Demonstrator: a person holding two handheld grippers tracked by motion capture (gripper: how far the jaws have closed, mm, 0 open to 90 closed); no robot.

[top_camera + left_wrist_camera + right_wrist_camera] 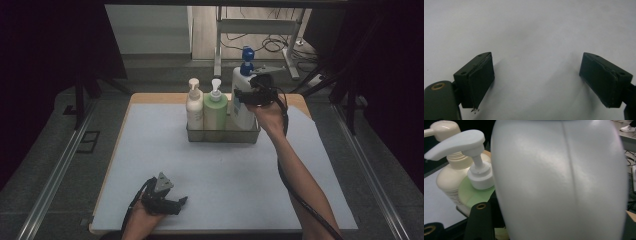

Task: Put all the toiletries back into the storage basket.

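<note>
A wire basket (222, 136) stands at the back middle of the table. In it are a cream pump bottle (194, 107), a green pump bottle (215, 112) and, at the right end, a taller white bottle (240, 114) with a blue pump (247, 57). My right gripper (248, 96) is shut on the white bottle's upper body from the right. In the right gripper view the white bottle (559, 180) sits between the jaws, with the green bottle (471, 195) and cream bottle (447, 180) beside it. Whether the white bottle rests on the basket floor is hidden. My left gripper (180, 202) (536, 77) lies open near the front edge with nothing in it.
A pale mat (225, 175) covers the tabletop. Metal rails (55, 175) run along both sides of the table. Behind the table stand a desk frame (260, 30) and loose cables on the floor. The right gripper's cable (300, 195) trails along the forearm.
</note>
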